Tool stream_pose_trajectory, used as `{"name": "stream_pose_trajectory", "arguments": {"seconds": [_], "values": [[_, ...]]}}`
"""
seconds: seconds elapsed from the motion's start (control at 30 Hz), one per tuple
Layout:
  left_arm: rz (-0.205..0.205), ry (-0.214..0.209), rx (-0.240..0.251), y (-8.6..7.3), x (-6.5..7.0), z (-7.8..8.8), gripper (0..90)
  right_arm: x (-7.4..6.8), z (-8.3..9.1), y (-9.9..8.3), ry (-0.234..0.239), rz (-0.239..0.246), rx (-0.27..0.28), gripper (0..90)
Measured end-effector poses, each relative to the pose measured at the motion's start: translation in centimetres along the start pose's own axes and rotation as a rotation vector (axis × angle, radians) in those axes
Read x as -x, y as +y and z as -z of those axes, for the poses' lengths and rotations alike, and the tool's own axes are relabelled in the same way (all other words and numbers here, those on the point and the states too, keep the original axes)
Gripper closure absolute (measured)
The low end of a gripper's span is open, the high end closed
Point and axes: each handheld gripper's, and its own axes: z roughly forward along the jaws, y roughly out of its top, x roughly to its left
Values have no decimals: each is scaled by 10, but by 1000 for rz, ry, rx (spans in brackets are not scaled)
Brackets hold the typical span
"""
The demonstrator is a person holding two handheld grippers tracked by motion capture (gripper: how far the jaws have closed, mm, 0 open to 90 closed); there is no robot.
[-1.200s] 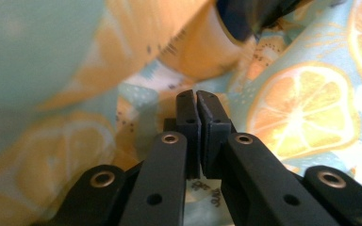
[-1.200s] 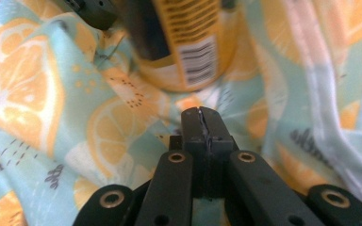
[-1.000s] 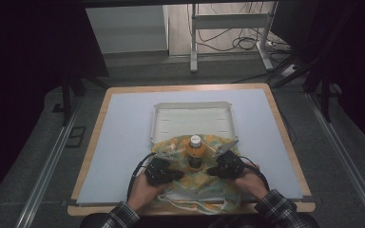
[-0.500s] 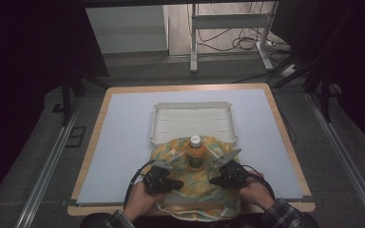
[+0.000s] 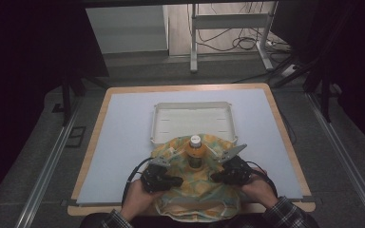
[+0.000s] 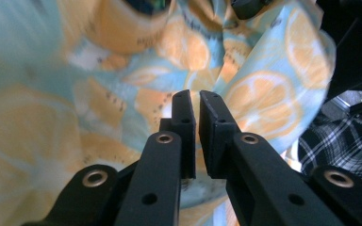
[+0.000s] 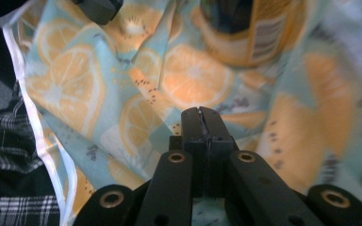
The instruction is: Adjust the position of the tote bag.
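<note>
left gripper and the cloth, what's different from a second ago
The left gripper has drawn back toward the person, and its jaws have just been opening a crack, with the fruit-print cloth behind the gap. The right gripper stays pinched shut. The bottle and white tray have not moved.

— What's that cloth (image 5: 197, 183) like?
— Pale blue with orange slices, rumpled, lying at the surface's near edge, middle.
— And the bottle (image 5: 196, 151)?
— Orange, white-capped, standing upright on the cloth's far part.
</note>
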Motion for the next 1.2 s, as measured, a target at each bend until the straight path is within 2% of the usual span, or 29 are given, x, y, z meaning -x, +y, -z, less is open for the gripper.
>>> {"name": "stream_pose_trajectory", "arguments": {"seconds": [0.13, 0.23, 0.43, 0.57, 0.63, 0.7, 0.8, 0.93, 1.1, 1.2], "values": [[-6, 1, 30, 9, 0, 13, 843, 2, 8, 7, -6, -3, 30, 888], [-16, 17, 53, 19, 1, 23, 842, 4, 14, 13, -7, -4, 53, 887], [-37, 57, 85, 41, -1, 30, 842, 6, 22, 31, -17, 5, 96, 887], [-38, 105, 96, 53, -9, 27, 844, 14, 28, 44, -39, -10, 130, 887], [-32, 129, 103, 57, -14, 22, 845, 16, 28, 45, -43, -17, 132, 887], [-23, 142, 108, 59, -20, 18, 848, 26, 24, 48, -64, -43, 131, 887], [-10, 172, 111, 61, -31, 11, 853, 33, 21, 47, -81, -62, 127, 887], [24, 185, 122, 61, -43, 4, 858, 49, 12, 43, -104, -107, 123, 888], [39, 198, 130, 59, -56, -4, 858, 58, 6, 40, -115, -133, 120, 888], [53, 205, 128, 57, -62, -8, 861, 64, -1, 36, -137, -144, 105, 888]]}}
